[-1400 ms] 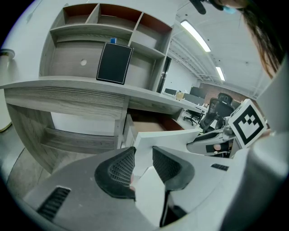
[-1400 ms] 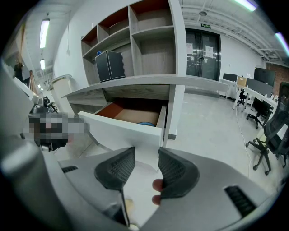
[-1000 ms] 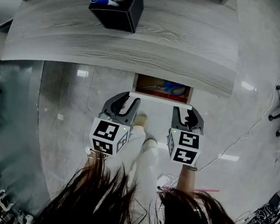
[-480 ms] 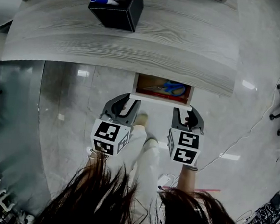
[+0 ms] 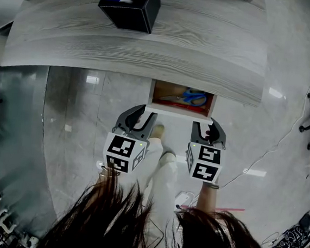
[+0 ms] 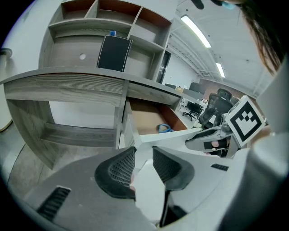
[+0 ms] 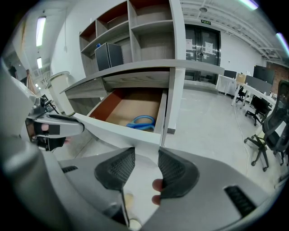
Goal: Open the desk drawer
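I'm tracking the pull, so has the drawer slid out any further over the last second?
Yes, slightly: the drawer front sits a bit farther from the desk edge, toward the person, exposing more of its inside.

Access: white-fronted brown-lined drawer [image 5: 179, 111] partly out. The grey woodgrain bench [image 5: 152, 44] overhangs its rear, so only the front strip is reachable from above. Blue-handled scissors [image 5: 193, 97] lie across that strip. Left tool [image 5: 140, 115] and right tool [image 5: 206, 124] occupy the front corners. Glossy grey floor [image 5: 73, 124] either side is free.

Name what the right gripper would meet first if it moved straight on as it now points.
The right gripper clamps the drawer front, so it would likely push that panel first.
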Demonstrator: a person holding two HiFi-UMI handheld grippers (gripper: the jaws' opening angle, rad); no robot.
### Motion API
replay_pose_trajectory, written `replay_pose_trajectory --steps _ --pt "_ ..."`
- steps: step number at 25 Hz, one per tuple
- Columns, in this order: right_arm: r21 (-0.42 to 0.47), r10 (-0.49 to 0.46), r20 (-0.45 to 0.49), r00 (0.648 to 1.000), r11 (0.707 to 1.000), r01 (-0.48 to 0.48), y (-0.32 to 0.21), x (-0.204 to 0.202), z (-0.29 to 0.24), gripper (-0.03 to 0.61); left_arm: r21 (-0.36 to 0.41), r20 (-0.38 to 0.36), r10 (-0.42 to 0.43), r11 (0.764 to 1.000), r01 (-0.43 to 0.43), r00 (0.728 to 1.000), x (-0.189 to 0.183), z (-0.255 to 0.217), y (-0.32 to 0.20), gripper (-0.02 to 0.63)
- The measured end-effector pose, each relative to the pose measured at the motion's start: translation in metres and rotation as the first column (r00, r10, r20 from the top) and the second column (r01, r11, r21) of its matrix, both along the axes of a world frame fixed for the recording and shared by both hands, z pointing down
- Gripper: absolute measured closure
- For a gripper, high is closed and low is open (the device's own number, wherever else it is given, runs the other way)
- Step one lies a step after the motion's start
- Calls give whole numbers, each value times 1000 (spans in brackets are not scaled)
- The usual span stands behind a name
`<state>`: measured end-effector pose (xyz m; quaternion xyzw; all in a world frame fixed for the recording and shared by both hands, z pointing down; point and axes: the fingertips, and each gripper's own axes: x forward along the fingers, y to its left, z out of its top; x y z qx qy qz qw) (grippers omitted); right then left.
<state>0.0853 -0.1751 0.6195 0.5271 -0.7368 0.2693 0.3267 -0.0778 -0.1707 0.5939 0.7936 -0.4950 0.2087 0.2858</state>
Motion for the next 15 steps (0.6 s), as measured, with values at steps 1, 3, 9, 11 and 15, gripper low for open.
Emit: replay_pose_trajectory --steps 1,3,9,11,15 --pt "-2 1 0 1000 1000 -1 0 0 1 414 -1 1 1 1000 -1 1000 0 1 0 494" --pt "-3 1 -5 1000 1000 -1 2 1 3 414 -6 2 5 1000 -5 1000 0 3 2 494" --pt "-12 5 -10 1000 1000 -5 5 2 9 414 -15 5 11 1000 -11 1000 0 8 6 494" --pt "-16 7 -11 1000 1000 -7 6 2 9 414 -18 8 13 1000 -12 1000 1 9 7 494" --pt "-18 1 -14 1000 1000 -1 7 3 13 414 -27 13 19 999 -18 1000 1 13 9 494"
